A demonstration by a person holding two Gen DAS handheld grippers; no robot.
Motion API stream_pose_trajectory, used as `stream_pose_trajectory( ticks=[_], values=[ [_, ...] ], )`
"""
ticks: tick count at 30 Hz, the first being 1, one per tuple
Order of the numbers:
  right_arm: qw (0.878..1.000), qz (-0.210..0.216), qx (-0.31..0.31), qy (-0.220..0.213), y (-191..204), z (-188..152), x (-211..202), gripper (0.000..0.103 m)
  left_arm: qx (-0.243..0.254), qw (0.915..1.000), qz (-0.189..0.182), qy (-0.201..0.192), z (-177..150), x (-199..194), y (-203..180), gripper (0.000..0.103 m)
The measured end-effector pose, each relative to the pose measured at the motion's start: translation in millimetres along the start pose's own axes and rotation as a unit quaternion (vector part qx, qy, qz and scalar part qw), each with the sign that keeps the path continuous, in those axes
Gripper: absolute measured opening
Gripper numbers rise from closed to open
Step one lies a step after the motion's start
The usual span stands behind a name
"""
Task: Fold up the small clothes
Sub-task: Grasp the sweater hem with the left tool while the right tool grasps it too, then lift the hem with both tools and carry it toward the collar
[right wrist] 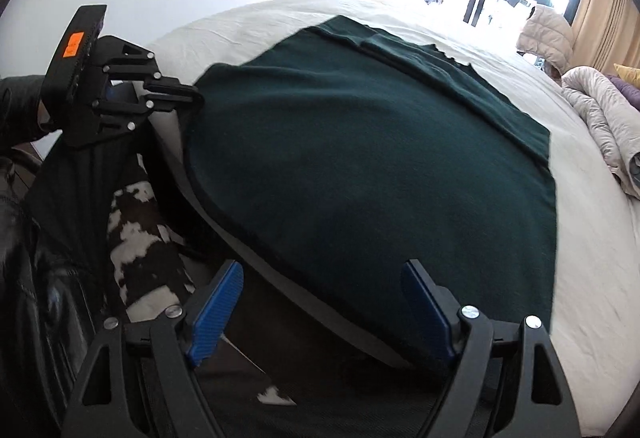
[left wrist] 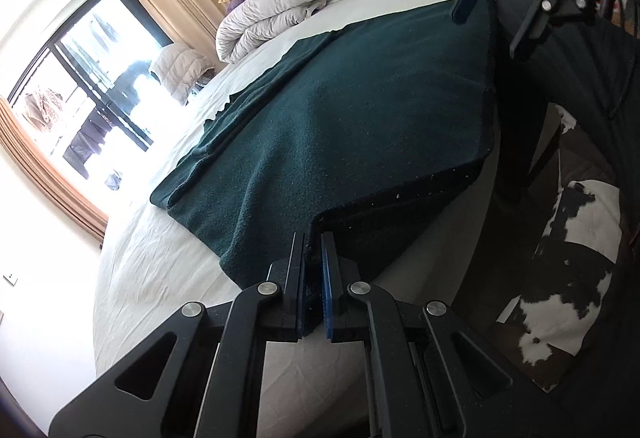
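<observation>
Sweater (left wrist: 340,126), dark green, lies spread on the bed (left wrist: 160,278); at 6 o'clock the left hand-held gripper (left wrist: 313,278) pinches its hem corner. From the right wrist, the right hand-held gripper (right wrist: 324,302) gapes wide at 6 o'clock, holding nothing, over the sweater's near edge.

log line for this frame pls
left gripper: shut on dark green garment corner | right gripper: open, over near edge, no grip | garment: flat on bed
</observation>
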State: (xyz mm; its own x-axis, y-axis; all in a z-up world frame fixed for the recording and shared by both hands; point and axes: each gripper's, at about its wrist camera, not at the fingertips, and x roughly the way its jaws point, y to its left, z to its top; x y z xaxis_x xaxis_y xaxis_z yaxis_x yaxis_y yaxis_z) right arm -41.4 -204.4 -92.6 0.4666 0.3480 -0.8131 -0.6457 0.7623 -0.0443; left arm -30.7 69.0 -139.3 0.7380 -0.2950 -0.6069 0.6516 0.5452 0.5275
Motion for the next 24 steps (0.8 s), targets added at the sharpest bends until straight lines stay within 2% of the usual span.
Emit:
stream_pose_trajectory(
  ticks=[4,12,13,14,16,18,19,20,24],
  values=[
    [0.997,0.058,-0.037,-0.033,35,28,24,0.084,-0.020,0.9998,0.003,-0.005,-6,-10,4,0.005],
    [0.992,0.074,-0.088,-0.060,56,79,56,0.074,-0.036,0.9993,0.004,-0.010,-6,-16,12,0.005],
    [0.991,0.073,-0.096,-0.054,58,83,60,0.065,-0.037,0.9993,0.004,-0.011,-9,-17,8,0.005],
    [0.991,0.074,-0.104,-0.043,61,85,66,0.059,-0.038,0.9992,0.005,-0.011,-9,-17,9,0.005],
    [0.990,0.070,-0.120,-0.028,66,87,74,0.035,-0.042,0.9990,0.005,-0.011,-10,-17,10,0.005],
    [0.990,0.065,-0.127,-0.019,66,88,79,0.021,-0.047,0.9988,0.002,-0.014,-10,-18,11,0.005],
    [0.990,0.063,-0.127,-0.021,66,87,78,0.018,-0.046,0.9988,-0.002,-0.015,-11,-20,9,0.006],
    [0.990,0.062,-0.125,-0.024,64,87,76,0.009,-0.043,0.9989,-0.004,-0.016,-11,-20,8,0.006],
    [0.991,0.064,-0.110,-0.032,56,86,73,0.007,-0.004,0.9996,0.003,-0.026,-12,-26,-4,0.007]
  ],
)
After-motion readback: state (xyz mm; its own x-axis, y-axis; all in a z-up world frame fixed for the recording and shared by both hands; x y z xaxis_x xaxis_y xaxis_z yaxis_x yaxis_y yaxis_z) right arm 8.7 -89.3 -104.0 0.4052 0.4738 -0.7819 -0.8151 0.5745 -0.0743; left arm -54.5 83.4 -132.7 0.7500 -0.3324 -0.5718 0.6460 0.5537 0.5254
